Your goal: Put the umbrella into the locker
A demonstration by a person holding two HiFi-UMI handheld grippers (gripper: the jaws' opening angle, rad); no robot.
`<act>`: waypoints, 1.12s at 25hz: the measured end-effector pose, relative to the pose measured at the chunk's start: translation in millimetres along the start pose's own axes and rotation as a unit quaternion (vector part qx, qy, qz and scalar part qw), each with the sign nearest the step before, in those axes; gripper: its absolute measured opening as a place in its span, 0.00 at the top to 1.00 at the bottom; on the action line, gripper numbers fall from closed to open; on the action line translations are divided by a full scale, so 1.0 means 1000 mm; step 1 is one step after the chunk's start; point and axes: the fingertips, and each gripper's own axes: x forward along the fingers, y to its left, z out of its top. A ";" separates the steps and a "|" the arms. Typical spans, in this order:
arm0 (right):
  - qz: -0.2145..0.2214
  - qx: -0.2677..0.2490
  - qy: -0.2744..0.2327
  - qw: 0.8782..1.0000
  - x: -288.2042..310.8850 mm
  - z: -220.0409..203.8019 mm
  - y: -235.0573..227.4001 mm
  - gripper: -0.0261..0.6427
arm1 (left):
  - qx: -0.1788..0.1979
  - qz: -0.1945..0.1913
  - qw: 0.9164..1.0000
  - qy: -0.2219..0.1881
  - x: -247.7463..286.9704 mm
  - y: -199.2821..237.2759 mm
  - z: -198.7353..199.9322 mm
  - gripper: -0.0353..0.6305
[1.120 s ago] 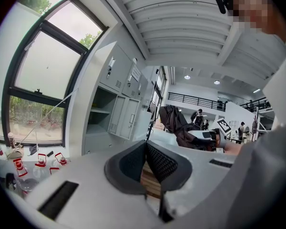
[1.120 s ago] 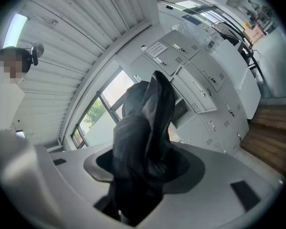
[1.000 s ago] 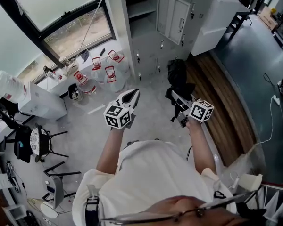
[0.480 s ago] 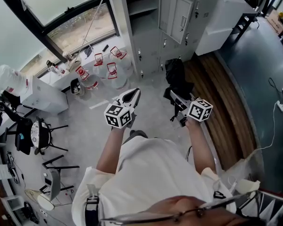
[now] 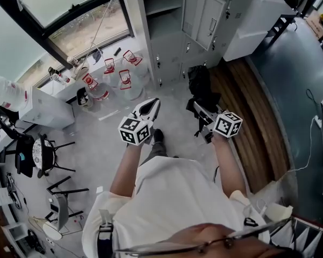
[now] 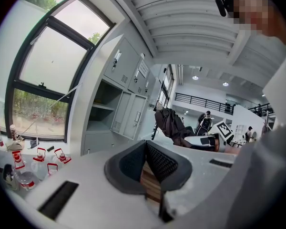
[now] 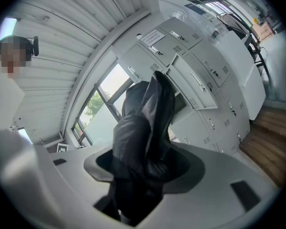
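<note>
Item: umbrella (image 5: 200, 89), black, folded, canopy loose.
Location: clamped in the right tool (image 7: 145, 168) and standing up from its jaws, at 1 o'clock of the person in the head view. The open locker (image 5: 162, 34) is at 12 o'clock, well apart.
Left tool (image 6: 145, 149): jaws together, empty.
Handling: light; the cloth is soft and slippery. Best held on the stiff shaft, probably beneath the folds.

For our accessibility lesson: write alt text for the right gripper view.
The right gripper is shut on a folded black umbrella, which rises up the middle of the picture. Behind it stand grey lockers, one door open, with a window to their left.
</note>
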 end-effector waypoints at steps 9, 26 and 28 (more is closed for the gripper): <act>-0.027 -0.013 0.000 1.000 0.053 0.031 -0.029 0.58 | -0.003 -0.018 1.000 0.005 0.049 0.055 0.023 0.94; -0.100 -0.040 0.003 0.994 0.170 0.060 -0.074 0.58 | 0.001 -0.059 0.998 0.025 0.119 0.169 0.062 0.94; -0.099 -0.037 0.002 0.994 0.181 0.062 -0.074 0.58 | 0.002 -0.064 0.998 0.028 0.123 0.179 0.064 0.94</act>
